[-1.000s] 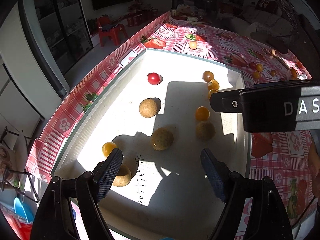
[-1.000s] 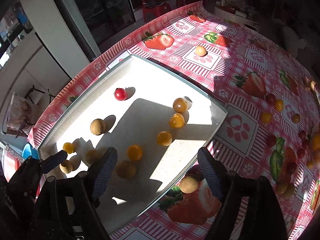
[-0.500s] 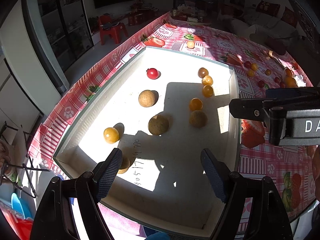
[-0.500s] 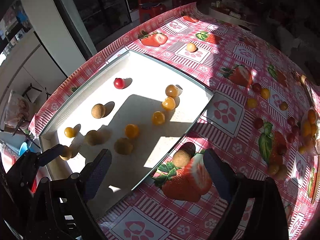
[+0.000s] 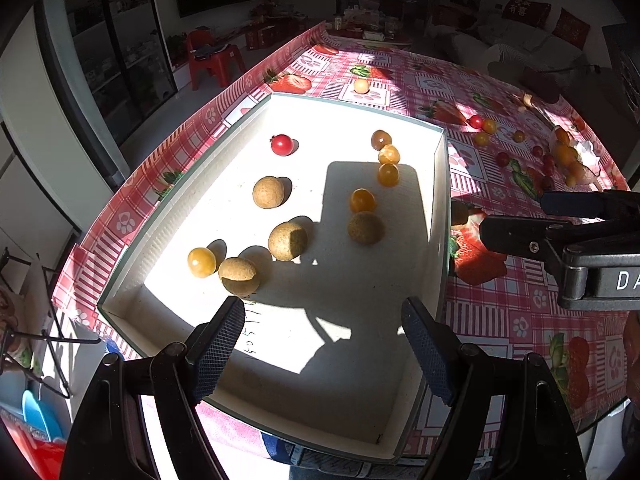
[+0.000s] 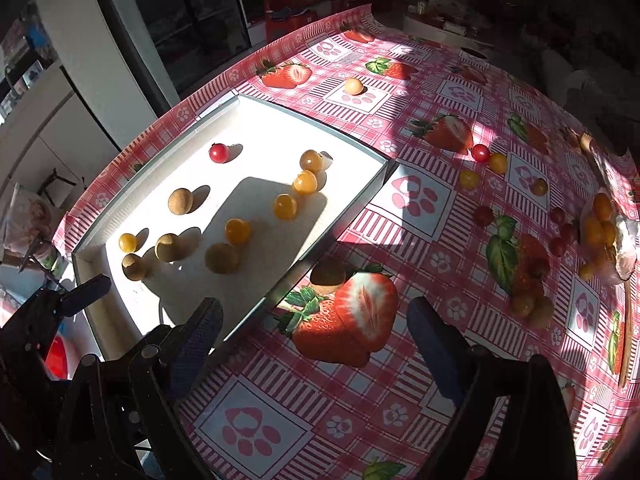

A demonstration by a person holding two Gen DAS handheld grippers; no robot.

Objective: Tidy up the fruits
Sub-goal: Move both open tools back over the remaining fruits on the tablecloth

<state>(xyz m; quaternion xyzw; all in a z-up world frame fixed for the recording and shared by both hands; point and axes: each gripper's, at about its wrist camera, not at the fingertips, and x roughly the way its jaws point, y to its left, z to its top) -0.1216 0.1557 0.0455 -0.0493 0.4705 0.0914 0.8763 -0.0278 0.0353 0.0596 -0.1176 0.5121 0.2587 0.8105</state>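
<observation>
two open grippers over a fruit tray and a patterned tablecloth

the right gripper (image 6: 314,330) hangs above the tablecloth (image 6: 420,208) with its jaws spread wide and nothing between them. just ahead of it, a little left of the midline between the fingers, a brown longan (image 6: 328,273) lies on the cloth, touching the tip of a printed strawberry and just outside the near edge of the white tray (image 6: 256,308). the left gripper (image 5: 324,334) hangs over the near end of the tray (image 5: 438,184), jaws likewise released and empty. ahead of its left fingertip (image 5: 222,340) lies a second brown longan (image 5: 239,275), with a yellow cherry tomato (image 5: 201,262) beside it. farther in lie more longans, several yellow tomatoes, and a red cherry tomato (image 5: 282,145) near the far wall. beyond the tray, to the right, loose red and yellow tomatoes (image 6: 498,163) are scattered on the cloth, well apart from both grippers.
</observation>
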